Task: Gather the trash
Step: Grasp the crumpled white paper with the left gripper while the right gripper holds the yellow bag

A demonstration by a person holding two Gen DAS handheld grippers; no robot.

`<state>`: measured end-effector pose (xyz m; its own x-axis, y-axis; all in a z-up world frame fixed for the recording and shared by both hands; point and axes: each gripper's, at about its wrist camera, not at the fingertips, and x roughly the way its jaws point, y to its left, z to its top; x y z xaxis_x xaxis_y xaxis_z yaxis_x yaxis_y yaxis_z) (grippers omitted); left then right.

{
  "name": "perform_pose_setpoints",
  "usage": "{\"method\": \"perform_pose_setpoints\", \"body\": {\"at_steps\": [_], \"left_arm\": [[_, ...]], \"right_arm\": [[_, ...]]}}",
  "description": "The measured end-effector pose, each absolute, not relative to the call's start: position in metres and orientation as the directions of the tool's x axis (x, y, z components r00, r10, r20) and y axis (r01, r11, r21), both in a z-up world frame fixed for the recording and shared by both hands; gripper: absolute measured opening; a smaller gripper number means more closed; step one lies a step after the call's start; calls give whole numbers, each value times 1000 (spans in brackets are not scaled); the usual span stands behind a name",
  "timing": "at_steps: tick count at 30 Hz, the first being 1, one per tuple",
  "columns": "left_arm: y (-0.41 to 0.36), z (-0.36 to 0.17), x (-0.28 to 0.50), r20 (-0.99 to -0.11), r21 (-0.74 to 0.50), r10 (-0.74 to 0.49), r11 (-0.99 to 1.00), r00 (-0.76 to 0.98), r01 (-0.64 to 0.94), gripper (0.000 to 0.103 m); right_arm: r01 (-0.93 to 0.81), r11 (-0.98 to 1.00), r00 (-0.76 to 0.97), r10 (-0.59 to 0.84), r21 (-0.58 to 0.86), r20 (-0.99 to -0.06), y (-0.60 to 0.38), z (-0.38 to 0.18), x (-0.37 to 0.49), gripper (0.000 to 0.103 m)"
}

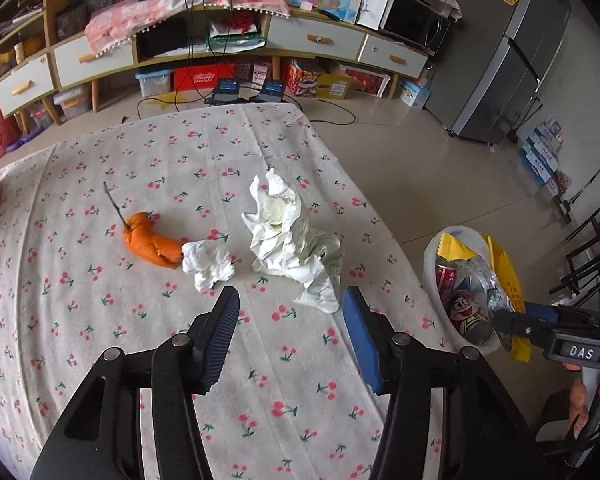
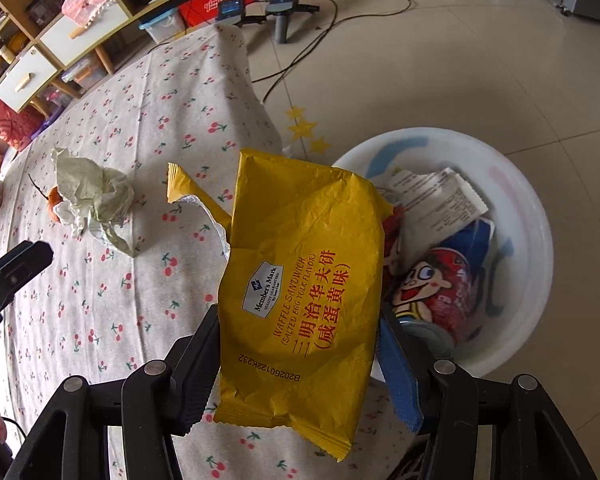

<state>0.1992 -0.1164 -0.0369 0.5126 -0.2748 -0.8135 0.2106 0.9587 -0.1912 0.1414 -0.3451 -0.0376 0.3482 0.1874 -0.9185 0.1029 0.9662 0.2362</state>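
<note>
My right gripper [image 2: 300, 344] was clamped on a yellow snack wrapper [image 2: 300, 280], one pad against each side of the flattened packet, with the torn top flap curling up and to the left. The wrapper hung at the table edge, partly over the cherry-print tablecloth [image 2: 140, 120] and partly over the white bin [image 2: 532, 216] standing on the floor just beside the table. Inside the bin I noted a red can with a cartoon face [image 2: 440, 288], a printed white packet [image 2: 436, 196] and other wrappers.

My left gripper [image 1: 290, 300] stood partly apart with nothing between its jaws, the pads clear of any item. It was held above the cloth, just short of the remaining litter. No earlier view was available to me.

Still on the table I recorded three pieces. A large crumpled white paper [image 1: 292, 236] stood nearest the left gripper, its lower edge reaching toward the blue pad. A smaller white tissue wad [image 1: 208, 262] lay just to its left. An orange peel [image 1: 152, 242] with a thin stem attached touched that wad on its far side. All three sat well inboard of the table edge.

From the left wrist view, the right gripper's body [image 1: 556, 332] appeared over the bin rim, with a hand [image 1: 588, 400] on its handle.
</note>
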Motion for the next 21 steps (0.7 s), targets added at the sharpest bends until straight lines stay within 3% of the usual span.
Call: {"method": "perform_pose_setpoints", "body": {"at_steps": [10, 11, 21], "left_arm": [[-154, -71, 234, -843, -107, -174, 982, 509, 159, 55], [-155, -75, 236, -848, -102, -167, 983, 503, 153, 48], [-158, -73, 219, -849, -44, -136, 981, 510, 190, 29]], "right_arm": [[144, 957, 335, 191, 250, -923, -372, -43, 141, 63], [148, 956, 335, 193, 254, -922, -374, -43, 141, 63], [157, 950, 348, 202, 269, -916, -382, -38, 136, 63]]}}
